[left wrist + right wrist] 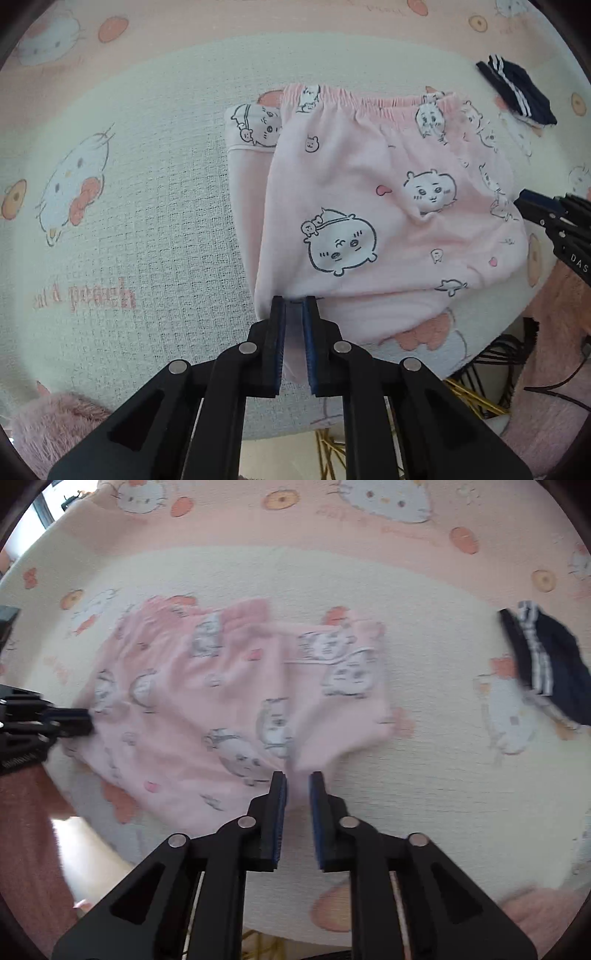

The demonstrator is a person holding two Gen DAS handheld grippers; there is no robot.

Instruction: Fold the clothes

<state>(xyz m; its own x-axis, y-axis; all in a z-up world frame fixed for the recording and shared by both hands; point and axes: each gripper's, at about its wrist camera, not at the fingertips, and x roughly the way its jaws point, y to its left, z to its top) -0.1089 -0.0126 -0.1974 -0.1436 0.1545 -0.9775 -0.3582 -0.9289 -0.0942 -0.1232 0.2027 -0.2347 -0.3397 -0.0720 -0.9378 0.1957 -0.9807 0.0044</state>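
Note:
Pink pyjama pants [369, 206] with cartoon prints lie partly folded on the cloth-covered table, waistband at the far side. My left gripper [294, 301] is shut on the near fabric edge of the pants. In the right wrist view the pants [207, 701] look blurred. My right gripper [298, 775] is nearly closed on a fold of the pants at their near edge. The right gripper also shows in the left wrist view [528, 203] at the pants' right side. The left gripper also shows in the right wrist view [79, 716] at their left side.
A folded navy garment with white stripes [517, 90] lies at the far right; it also shows in the right wrist view [546, 664]. The Hello Kitty tablecloth [129, 184] covers the round table. Cables and gold legs [480, 387] show below its near edge.

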